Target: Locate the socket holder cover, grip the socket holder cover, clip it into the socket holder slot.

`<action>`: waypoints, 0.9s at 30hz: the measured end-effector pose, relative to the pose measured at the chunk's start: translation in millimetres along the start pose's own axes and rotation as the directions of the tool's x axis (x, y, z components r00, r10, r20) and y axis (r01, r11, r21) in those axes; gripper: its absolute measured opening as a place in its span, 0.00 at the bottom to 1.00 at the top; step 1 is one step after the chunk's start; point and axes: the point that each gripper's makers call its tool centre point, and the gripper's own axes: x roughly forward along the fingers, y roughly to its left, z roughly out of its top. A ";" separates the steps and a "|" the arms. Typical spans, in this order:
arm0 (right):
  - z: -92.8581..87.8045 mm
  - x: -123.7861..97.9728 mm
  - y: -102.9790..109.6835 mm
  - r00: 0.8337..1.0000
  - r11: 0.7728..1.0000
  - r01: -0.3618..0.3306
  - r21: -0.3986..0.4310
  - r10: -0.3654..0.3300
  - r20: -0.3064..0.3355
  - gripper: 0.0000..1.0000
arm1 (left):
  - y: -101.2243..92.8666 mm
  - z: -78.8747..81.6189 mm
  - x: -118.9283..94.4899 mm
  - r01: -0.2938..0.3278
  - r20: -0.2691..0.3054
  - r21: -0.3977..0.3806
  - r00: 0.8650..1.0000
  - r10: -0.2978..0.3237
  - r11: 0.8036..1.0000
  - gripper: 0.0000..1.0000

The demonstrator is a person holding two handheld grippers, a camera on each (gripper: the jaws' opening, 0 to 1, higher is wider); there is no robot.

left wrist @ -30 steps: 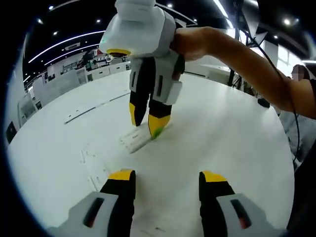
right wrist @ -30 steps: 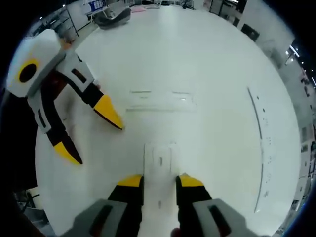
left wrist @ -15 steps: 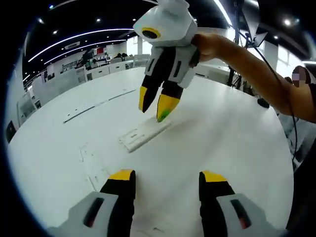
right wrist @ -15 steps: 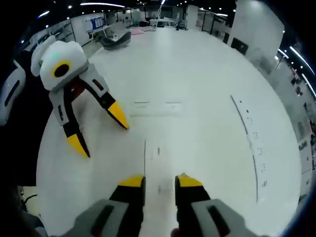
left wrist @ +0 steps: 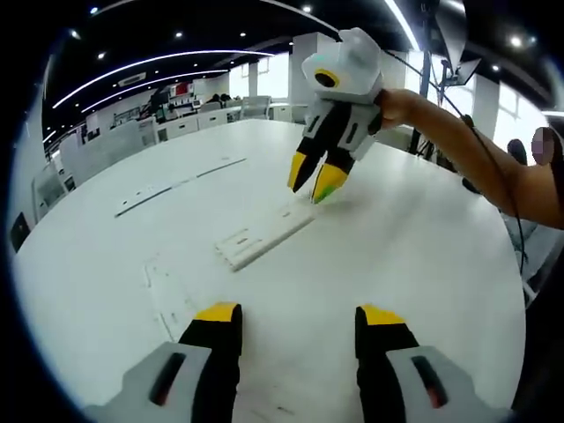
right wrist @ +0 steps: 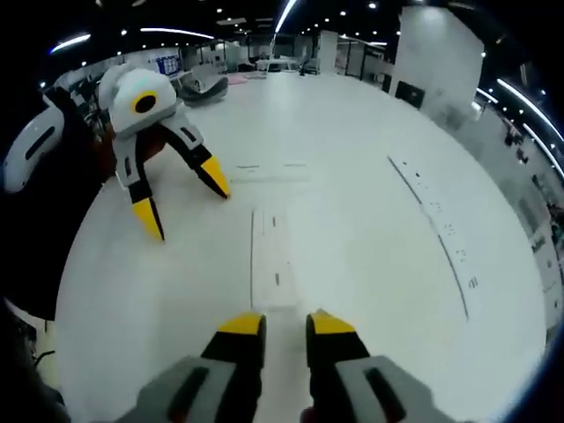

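A long white socket holder strip (left wrist: 264, 236) lies flat on the white table (left wrist: 423, 256), a short way ahead of my left gripper (left wrist: 295, 315). That gripper hovers wide open with nothing between its fingers. A hand holds my right gripper (left wrist: 314, 183) just above the strip's far end, clear of it. In the right gripper view the same strip (right wrist: 269, 256) runs away from my right gripper (right wrist: 285, 324). Its jaws stand a narrow gap apart and hold nothing. The left gripper (right wrist: 185, 209) shows at the upper left, spread open beside the strip's far end.
A thin long rail (left wrist: 176, 187) lies further out on the table and appears again (right wrist: 432, 229) to the right of the strip. A flat clear part (left wrist: 167, 295) rests near my left jaw. A person's forearm (left wrist: 467, 145) reaches in from the right. Desks stand beyond the table.
My right gripper has lifted off the strip's end and drawn back and away. Its jaws have narrowed. The strip stays on the table and the left gripper has held still.
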 end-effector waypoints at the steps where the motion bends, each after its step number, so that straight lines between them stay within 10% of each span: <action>1: -3.7 1.1 0.1 1.000 1.000 0.000 0.003 0.000 -0.008 0.20 | 0.3 0.0 0.1 -0.001 0.000 0.000 1.000 0.001 1.000 0.52; 27: 7.6 10.2 9.4 0.996 0.998 -0.056 -0.020 0.057 0.068 0.18 | 2.2 -0.8 -1.1 -0.009 -0.005 -0.004 1.000 0.009 1.000 0.52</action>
